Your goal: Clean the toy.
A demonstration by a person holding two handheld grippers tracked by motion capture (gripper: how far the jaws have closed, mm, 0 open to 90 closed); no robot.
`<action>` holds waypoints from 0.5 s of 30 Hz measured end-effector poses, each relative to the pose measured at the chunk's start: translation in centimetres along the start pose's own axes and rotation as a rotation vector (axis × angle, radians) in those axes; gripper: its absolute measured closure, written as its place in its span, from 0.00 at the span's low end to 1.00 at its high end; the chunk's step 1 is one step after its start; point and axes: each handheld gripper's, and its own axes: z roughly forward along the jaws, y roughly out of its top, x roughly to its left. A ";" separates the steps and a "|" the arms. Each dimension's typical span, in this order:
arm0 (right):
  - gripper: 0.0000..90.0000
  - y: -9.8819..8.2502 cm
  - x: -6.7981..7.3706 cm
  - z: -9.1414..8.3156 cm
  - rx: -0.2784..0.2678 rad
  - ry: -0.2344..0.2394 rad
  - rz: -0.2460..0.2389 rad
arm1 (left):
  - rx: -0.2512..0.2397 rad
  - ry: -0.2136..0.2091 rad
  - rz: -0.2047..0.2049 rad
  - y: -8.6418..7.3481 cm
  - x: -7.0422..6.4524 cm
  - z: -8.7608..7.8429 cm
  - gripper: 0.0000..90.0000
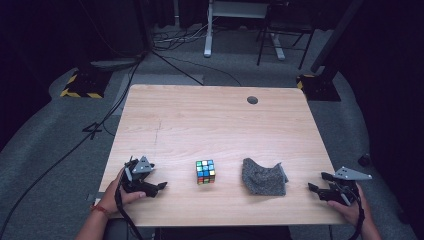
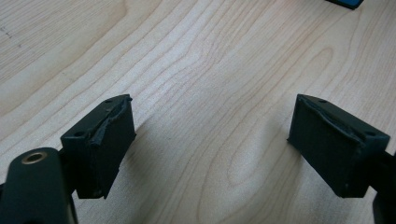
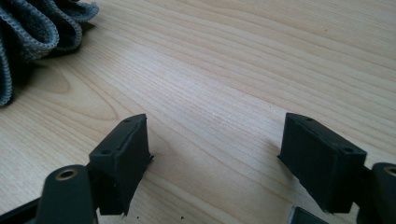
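Observation:
A colourful puzzle cube (image 1: pixel 205 171) sits near the front middle of the wooden table (image 1: pixel 210 120). Just right of it lies a crumpled grey cloth (image 1: pixel 263 176), whose edge shows at the top left of the right gripper view (image 3: pixel 32 32). My left gripper (image 1: pixel 159 183) rests at the front left, held by a hand, open with nothing between its jaws (image 2: pixel 210 144). A blue corner of the cube (image 2: pixel 345 3) peeks in at the top right of the left gripper view. My right gripper (image 1: pixel 318 183) is at the front right edge, open and empty (image 3: pixel 215 154).
A round cable hole (image 1: pixel 252 100) sits near the table's far right edge. Cables, a yellow-black striped base (image 1: pixel 80 90) and desk legs (image 1: pixel 208 30) stand on the grey floor beyond the table.

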 end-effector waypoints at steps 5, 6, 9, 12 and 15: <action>0.26 0.0 0.0 0.0 -0.001 0.000 0.001 | 0.000 0.002 -0.001 0.0 0.0 0.0 0.16; 0.26 0.0 0.0 0.0 0.000 0.000 0.001 | 0.000 0.002 -0.002 0.0 0.0 0.0 0.16; 0.26 0.0 0.0 0.0 0.000 -0.001 0.000 | 0.000 0.003 -0.003 0.0 0.0 0.0 0.16; 0.26 0.0 0.0 0.0 0.000 0.000 0.000 | 0.000 0.004 -0.005 0.0 0.0 0.0 0.16; 0.26 0.0 0.0 0.0 0.000 -0.001 0.000 | 0.000 0.004 -0.006 0.0 0.0 0.0 0.16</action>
